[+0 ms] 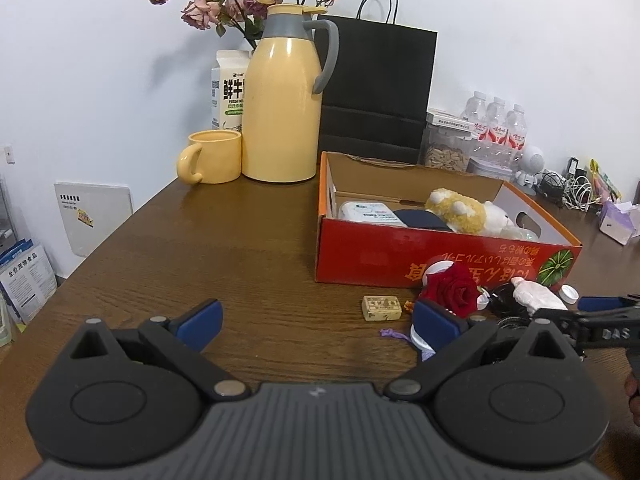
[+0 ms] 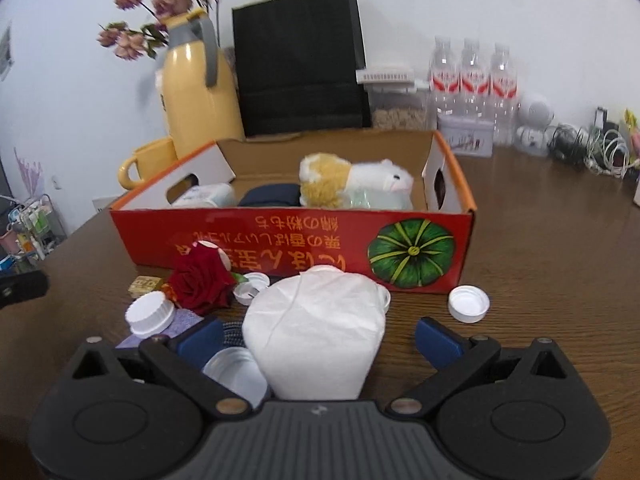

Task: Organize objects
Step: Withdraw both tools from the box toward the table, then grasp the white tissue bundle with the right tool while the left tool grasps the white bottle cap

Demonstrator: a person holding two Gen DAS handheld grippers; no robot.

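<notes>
A red cardboard box (image 2: 280, 240) stands on the brown table and holds a yellow-white plush toy (image 2: 352, 178), a dark item and a white pack. In front of it lie a red rose (image 2: 202, 280), a white face mask (image 2: 316, 332), several white caps (image 2: 469, 303) and a small tan block (image 2: 145, 283). My right gripper (image 2: 318, 340) is open, its fingers either side of the mask and apart from it. My left gripper (image 1: 318, 322) is open and empty above bare table, left of the rose (image 1: 454, 286) and near the tan block (image 1: 381, 307).
A yellow thermos jug (image 1: 282, 100), yellow mug (image 1: 212, 156), milk carton (image 1: 226, 88) and black paper bag (image 1: 376, 84) stand behind the box (image 1: 440, 256). Water bottles (image 2: 472, 80), a jar and tangled cables (image 2: 592, 148) are at the back right. The table's left edge (image 1: 104, 240) is near.
</notes>
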